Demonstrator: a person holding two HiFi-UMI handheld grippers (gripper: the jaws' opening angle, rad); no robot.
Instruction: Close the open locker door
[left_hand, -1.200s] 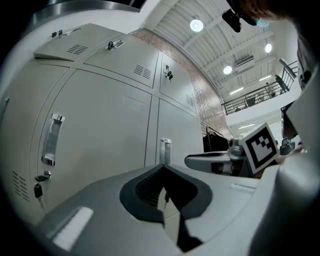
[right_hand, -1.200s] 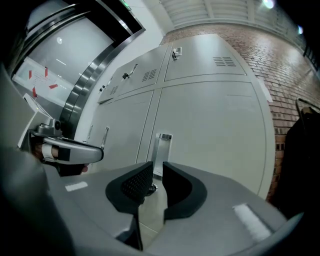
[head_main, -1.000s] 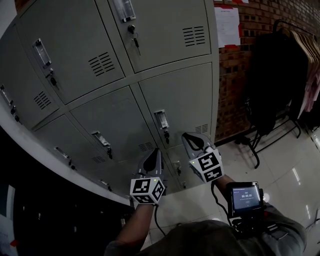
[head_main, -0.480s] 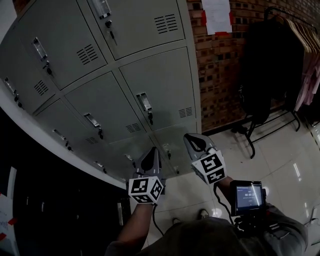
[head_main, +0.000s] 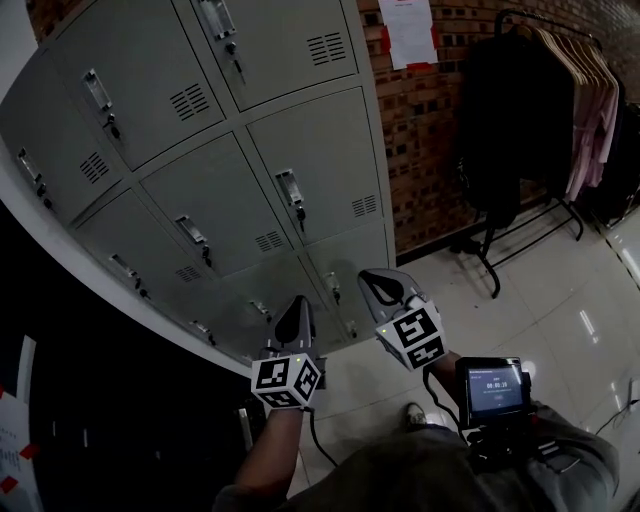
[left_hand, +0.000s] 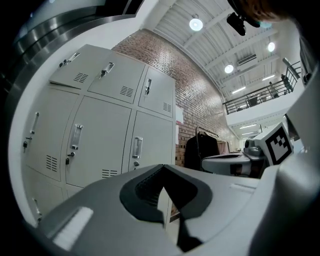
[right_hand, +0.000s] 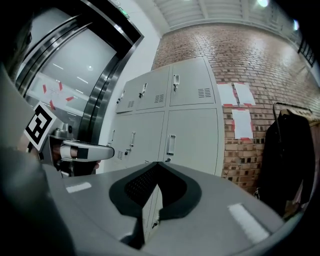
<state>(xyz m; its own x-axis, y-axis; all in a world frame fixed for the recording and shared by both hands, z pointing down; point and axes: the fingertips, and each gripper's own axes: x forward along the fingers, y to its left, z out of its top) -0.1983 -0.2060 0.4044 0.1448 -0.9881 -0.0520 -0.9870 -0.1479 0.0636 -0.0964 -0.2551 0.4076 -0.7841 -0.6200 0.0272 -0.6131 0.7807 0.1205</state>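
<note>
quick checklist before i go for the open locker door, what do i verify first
1. Empty left claw: ok, jaws together, nothing between them.
2. Empty right claw: ok, jaws together, nothing held.
3. Open door found: not ok, every door in view on the lockers looks closed.
4. Claws free of the lockers: ok, neither touches them.
5. Path free of the clothes rack: ok, it stands off to the right by the brick wall.

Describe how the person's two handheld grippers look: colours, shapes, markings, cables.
The left gripper and right gripper match: grey tapered bodies, black textured pads, a white cube with black square markers, a green light. Dark cables trail from both.
</note>
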